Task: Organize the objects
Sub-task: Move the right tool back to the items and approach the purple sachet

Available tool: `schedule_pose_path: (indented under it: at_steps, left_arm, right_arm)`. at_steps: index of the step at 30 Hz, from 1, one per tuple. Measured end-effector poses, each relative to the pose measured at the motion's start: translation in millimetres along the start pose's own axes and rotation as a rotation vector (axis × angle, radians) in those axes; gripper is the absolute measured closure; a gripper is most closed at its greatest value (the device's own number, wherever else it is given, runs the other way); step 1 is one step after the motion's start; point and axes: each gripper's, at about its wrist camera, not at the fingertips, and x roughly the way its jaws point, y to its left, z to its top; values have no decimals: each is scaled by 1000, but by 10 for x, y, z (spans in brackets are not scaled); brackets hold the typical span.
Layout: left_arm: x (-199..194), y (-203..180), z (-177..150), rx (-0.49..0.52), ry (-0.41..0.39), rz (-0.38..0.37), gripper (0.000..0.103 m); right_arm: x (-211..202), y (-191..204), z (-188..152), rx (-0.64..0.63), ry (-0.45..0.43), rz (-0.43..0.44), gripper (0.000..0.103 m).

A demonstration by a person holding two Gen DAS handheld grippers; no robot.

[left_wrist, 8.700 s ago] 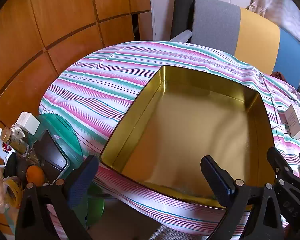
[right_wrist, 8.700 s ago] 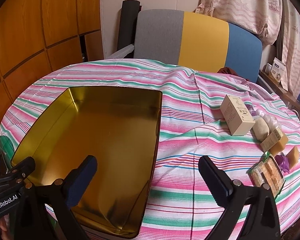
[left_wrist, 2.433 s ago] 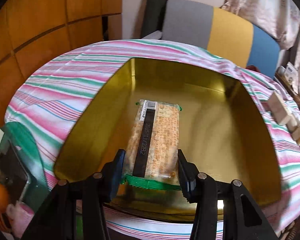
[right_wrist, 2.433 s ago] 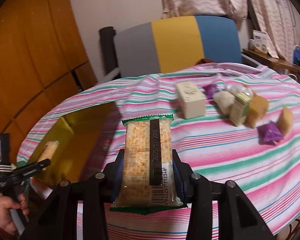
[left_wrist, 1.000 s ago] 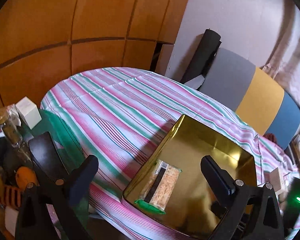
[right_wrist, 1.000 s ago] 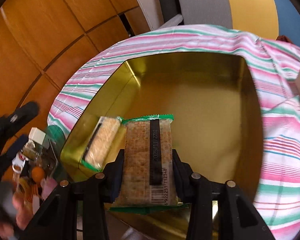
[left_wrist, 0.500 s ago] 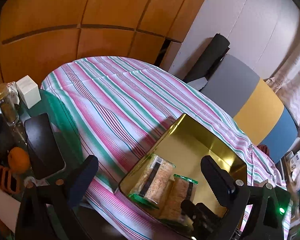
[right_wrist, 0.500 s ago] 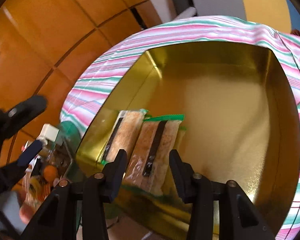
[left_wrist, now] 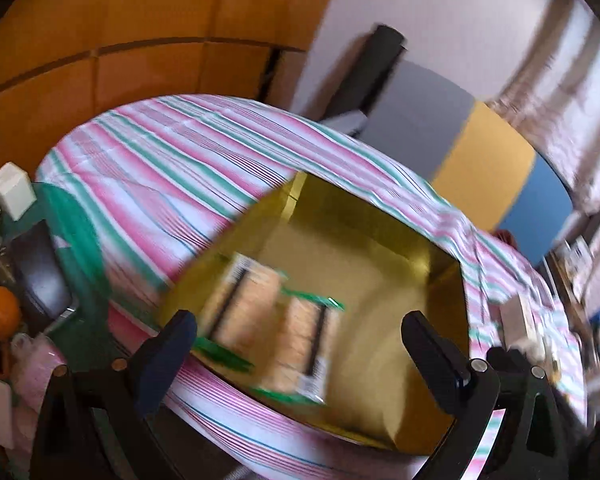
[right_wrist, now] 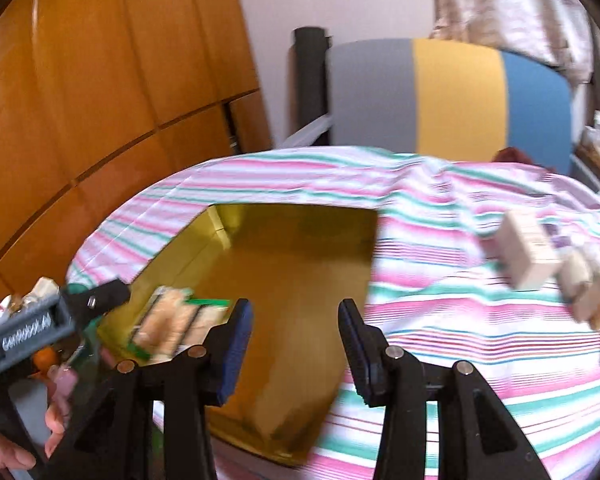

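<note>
Cracker packets, two of them, lay side by side in the near left part of the gold tin (left_wrist: pixel 380 240), and that was where I found them through my left wrist camera: the left packet (left_wrist: pixel 240 304) and the right packet (left_wrist: pixel 304 344), both with green crimped ends and a dark strip down the middle, both smeared by motion blur. From my right wrist camera the same pair (right_wrist: pixel 172 326) showed at the tin's near left corner, too blurred for me to separate cleanly. The tin sat open-topped on the striped tablecloth (left_wrist: pixel 160 168), its far and right portions of the floor showing only gold metal. My left gripper (left_wrist: pixel 300 340) hung above the near edge of the tin with its jaws spread wide and nothing between them. My right gripper (right_wrist: pixel 292 340) was also parted, holding nothing, poised over the tin's near right side. In the right wrist view I could see my left gripper's black body at the far left, with a hand (right_wrist: pixel 4 448) below it. To the right of the tin, well apart from it, a pale box (right_wrist: pixel 526 254) rested on the cloth, with a blurred cluster of small items (right_wrist: pixel 588 296) just beyond it. Behind the table stood a chair back (right_wrist: pixel 452 96) in grey, yellow and blue. Left of the table I noticed an orange (left_wrist: pixel 0 312).
</note>
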Motion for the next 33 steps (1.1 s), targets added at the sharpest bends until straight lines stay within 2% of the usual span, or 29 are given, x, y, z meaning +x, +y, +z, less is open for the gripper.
schedule_pose_path:
  at_steps: [9,12,19,22,28,30,33]
  left_arm:
    - [-16,-638,-419,215,78,-148,0]
    - [-22,-782,-533,249,104,-190,0]
    - [-18,-1123,-839,363,194,-278,0]
    - [-44,-1240,-985,404,213,-299,0]
    - [-92,-1344,-1153,458,233,-302,0]
    - [-95,-1354,-1185,465,242,-306,0]
    - [-100,-1342,-1211,472,242,-295,0]
  right_arm:
    - [-138,-870,-326,76,56,-185,58]
    - [-176,-1235,-447,97,70,-272,58]
    - [-326,-2236,-310,254,45,-473,58]
    - [-321,-2601,-115,293,43,-516,58]
    - [-191,-3030,217,362,30,-545,58]
    - [-122,-3076,233,363,45,-527,64]
    - [-111,-2938,180,289,40,-499,65]
